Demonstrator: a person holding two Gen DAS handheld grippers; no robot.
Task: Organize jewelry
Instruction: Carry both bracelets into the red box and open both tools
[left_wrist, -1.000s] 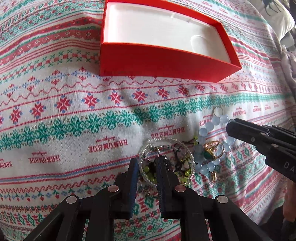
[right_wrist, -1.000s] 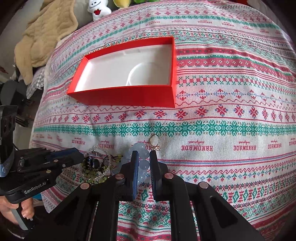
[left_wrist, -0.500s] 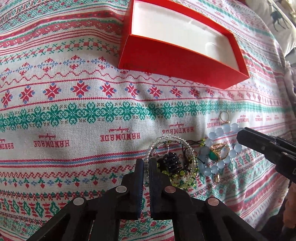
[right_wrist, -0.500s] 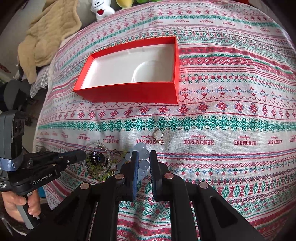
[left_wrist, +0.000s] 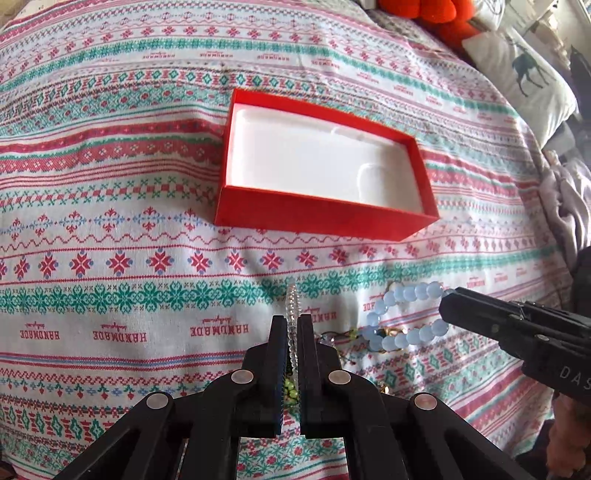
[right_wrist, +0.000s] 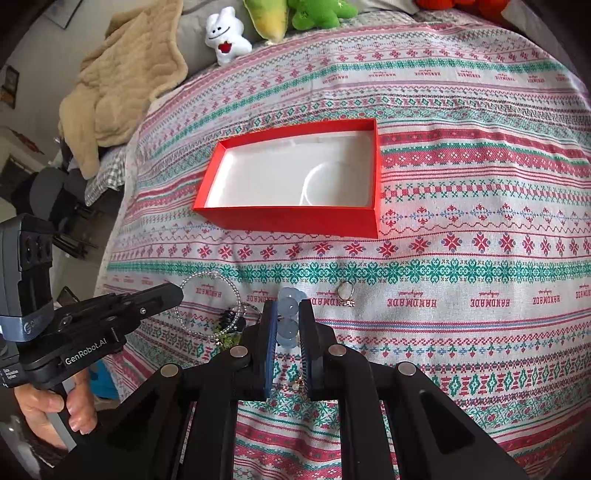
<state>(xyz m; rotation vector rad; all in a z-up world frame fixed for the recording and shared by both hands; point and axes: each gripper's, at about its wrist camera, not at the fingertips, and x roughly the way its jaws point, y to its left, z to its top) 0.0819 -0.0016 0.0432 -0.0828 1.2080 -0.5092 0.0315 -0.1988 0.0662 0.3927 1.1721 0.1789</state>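
Note:
My left gripper (left_wrist: 291, 323) is shut on a clear beaded bracelet (left_wrist: 292, 306), held edge-on above the cloth; in the right wrist view the same clear bracelet (right_wrist: 210, 280) hangs as a ring from the left gripper (right_wrist: 173, 293). My right gripper (right_wrist: 287, 310) is shut on a pale blue bead bracelet (right_wrist: 288, 308), whose blue loop (left_wrist: 402, 314) shows lifted at the right gripper (left_wrist: 448, 299). A red box (left_wrist: 321, 218) with a white lining stands open beyond. A gold ring (right_wrist: 346, 291) lies on the cloth. Green and dark beads (right_wrist: 231, 325) lie below.
A patterned red, green and white cloth (left_wrist: 110, 258) covers the bed. Plush toys (right_wrist: 225, 33) and a beige blanket (right_wrist: 122, 81) lie at the far side. A pillow with a deer print (left_wrist: 524, 70) is at the right. A person's hand (right_wrist: 59, 406) holds the left gripper's handle.
Both grippers have risen from the jewelry pile. The left closed on the clear bracelet and lifted it. The right lifted the blue bracelet. The red box now sits farther off.

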